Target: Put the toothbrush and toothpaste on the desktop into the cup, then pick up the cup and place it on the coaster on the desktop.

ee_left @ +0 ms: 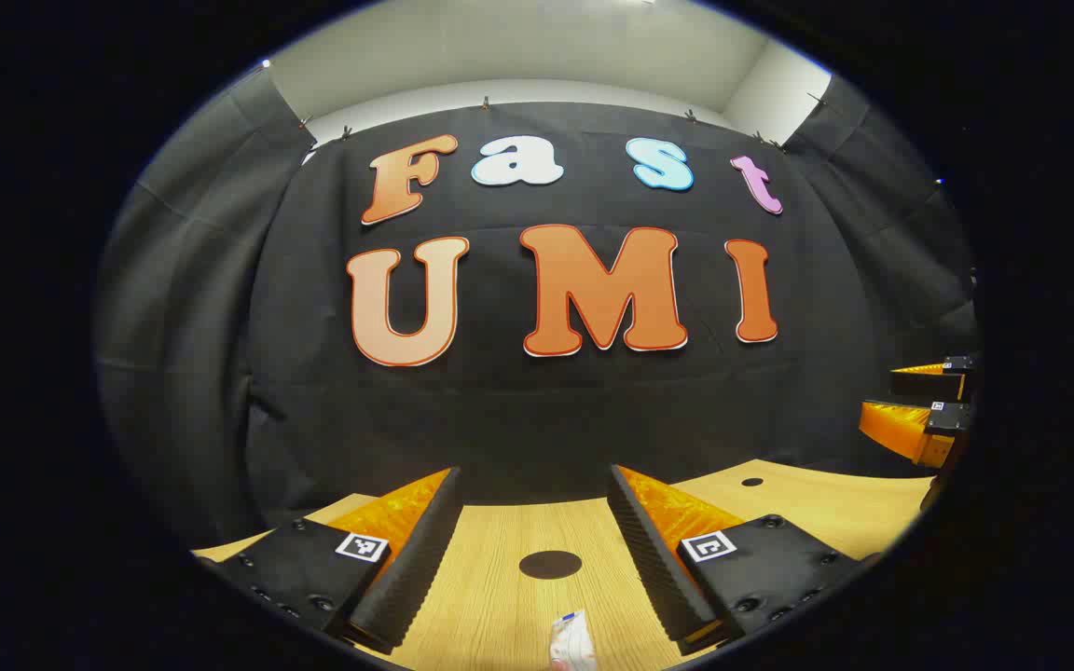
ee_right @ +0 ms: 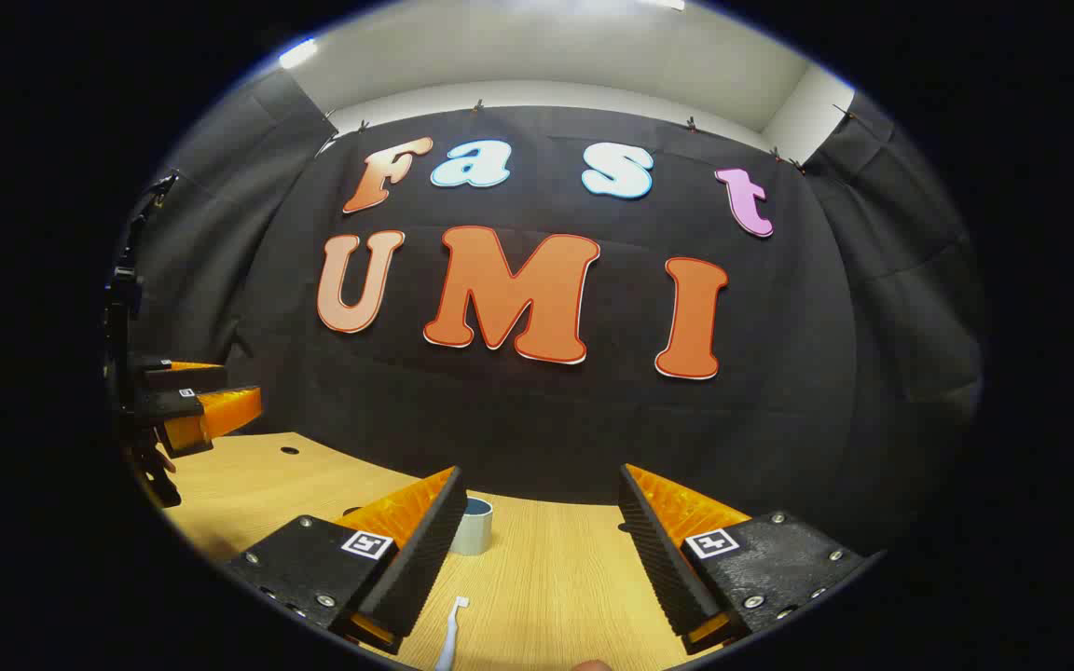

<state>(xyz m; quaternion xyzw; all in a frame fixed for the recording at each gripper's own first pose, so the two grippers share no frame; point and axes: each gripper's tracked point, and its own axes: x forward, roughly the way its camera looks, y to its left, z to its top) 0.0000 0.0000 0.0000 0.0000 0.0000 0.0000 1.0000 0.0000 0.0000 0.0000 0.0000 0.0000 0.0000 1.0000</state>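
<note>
In the left gripper view, the left gripper point(ee_left: 532, 550) hangs just above the wooden worktop point(ee_left: 500, 615) with its fingers wide apart and nothing between them. The finger faces look ridged, like little saw teeth. The toothpaste point(ee_left: 572, 641) lies flat on the worktop at the bottom edge, below the gap between the fingers. It looks like a soft white tube with a flat crimped end. The wood is pale with fine lines, and it has a dark round hole point(ee_left: 550, 564) in it. Far off to the side, the right gripper point(ee_left: 919, 410) shows, held up in the air.

In the right gripper view, the right gripper point(ee_right: 542, 550) also has its fingers wide and is holding nothing. The toothbrush point(ee_right: 449, 634) lies on the worktop near the bottom, thin and pale, head pointing away. The cup point(ee_right: 474, 527) stands upright farther back, partly hidden by one finger. It is round and smooth. Nothing sticks out of it.

So I think no step is done yet. Both things still need to go in the cup.
</note>
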